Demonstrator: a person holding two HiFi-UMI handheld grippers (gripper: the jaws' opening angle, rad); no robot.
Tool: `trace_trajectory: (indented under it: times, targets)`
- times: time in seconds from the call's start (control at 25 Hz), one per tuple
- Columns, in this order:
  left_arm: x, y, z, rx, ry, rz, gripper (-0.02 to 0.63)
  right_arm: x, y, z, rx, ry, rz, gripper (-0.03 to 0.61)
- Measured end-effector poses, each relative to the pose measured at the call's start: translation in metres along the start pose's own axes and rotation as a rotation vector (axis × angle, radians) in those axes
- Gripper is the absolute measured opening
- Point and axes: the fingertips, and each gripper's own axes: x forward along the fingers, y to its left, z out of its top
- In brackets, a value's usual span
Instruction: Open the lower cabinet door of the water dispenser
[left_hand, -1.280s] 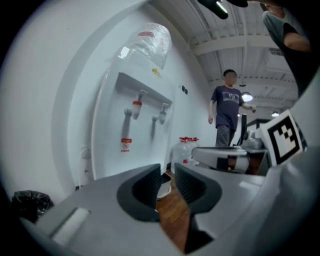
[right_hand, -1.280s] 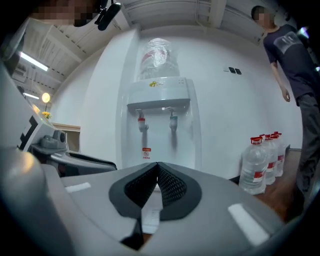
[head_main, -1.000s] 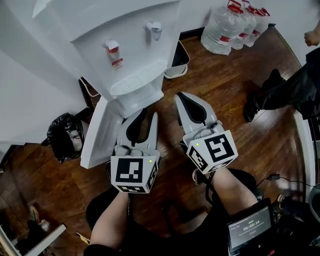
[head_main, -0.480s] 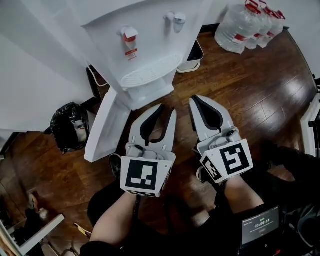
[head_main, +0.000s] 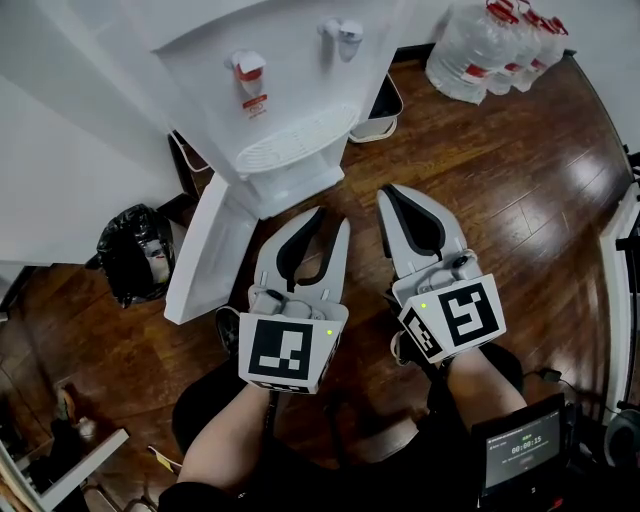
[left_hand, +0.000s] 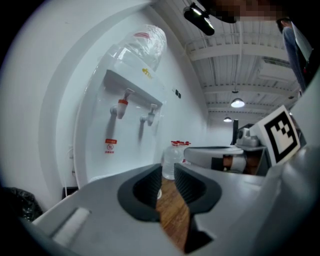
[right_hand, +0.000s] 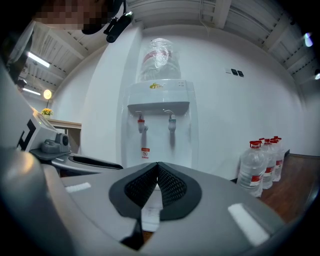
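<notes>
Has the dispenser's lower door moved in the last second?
No. The door stands open at the same angle to the dispenser as before; only the picture shifted.

In the head view we are losing the top of the water dispenser (head_main: 290, 90) past the 12 o'clock edge. Its drip ledge is covering the cabinet opening beneath, so we are not making out the inside. The water bottles (head_main: 490, 45) at 1 o'clock are running off the top edge. The red label (head_main: 255, 102) under the tap is proving too small to read. So are the digits on the screen (head_main: 522, 450) at 5 o'clock, which the bottom edge is clipping. In the gripper views, the grey bodies of the left gripper (left_hand: 168, 170) and right gripper (right_hand: 157, 167) are blocking most of the dispenser's lower half.
</notes>
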Motion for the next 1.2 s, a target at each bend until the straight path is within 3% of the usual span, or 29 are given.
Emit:
trace_trajectory:
  times: [1.2]
  targets:
    - [0.0026, 0.0013, -0.0095, 0.002, 0.03, 0.005, 0.104, -0.0008, 0.0027, -0.0044, 0.008, 0.011, 0.009, 0.005]
